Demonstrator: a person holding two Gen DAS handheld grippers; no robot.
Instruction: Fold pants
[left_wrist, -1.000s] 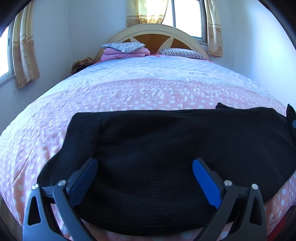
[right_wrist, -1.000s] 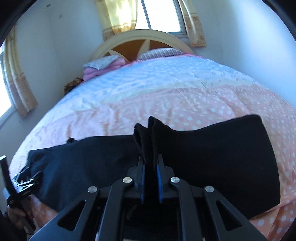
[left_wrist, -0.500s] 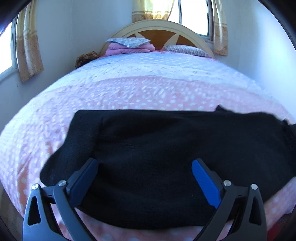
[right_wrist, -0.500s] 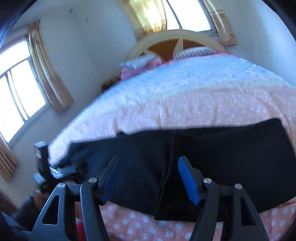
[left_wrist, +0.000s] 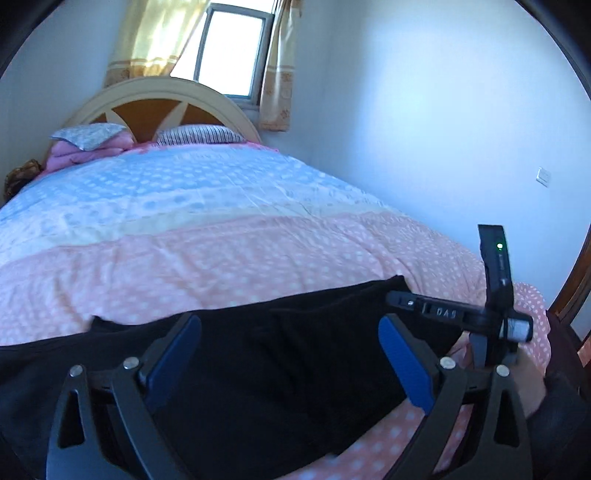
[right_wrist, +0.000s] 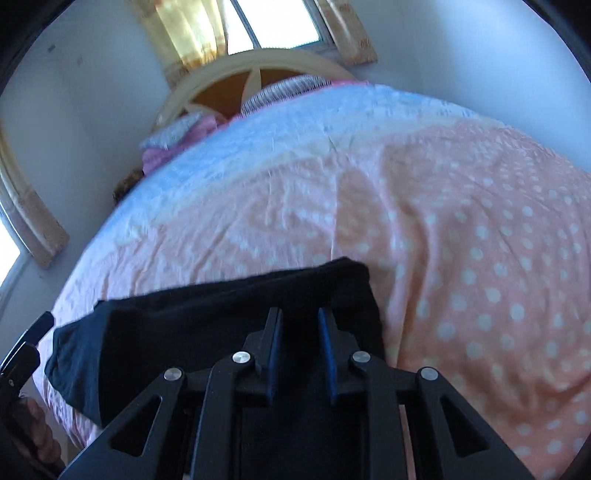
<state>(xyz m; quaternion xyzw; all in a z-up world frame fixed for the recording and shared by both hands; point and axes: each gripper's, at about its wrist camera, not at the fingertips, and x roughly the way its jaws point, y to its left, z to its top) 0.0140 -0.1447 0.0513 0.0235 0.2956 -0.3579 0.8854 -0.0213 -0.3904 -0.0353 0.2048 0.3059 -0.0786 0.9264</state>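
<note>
On bed (left_wrist: 229, 258) near edge, black pants (left_wrist: 280, 362) lie flat; my right claw (right_wrist: 300, 332) is nearly closed on fabric at their end, left claw (left_wrist: 290, 354) wide, empty. Next I'd lift slow, keep edges aligned w/ far end.

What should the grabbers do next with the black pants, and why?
Probably lift the right gripper and carry its end of the black pants leftward over the rest. Its jaws look nearly shut on the cloth at the pants' right end, while the left gripper hangs open above the pants, which lie flat on the bed.
</note>
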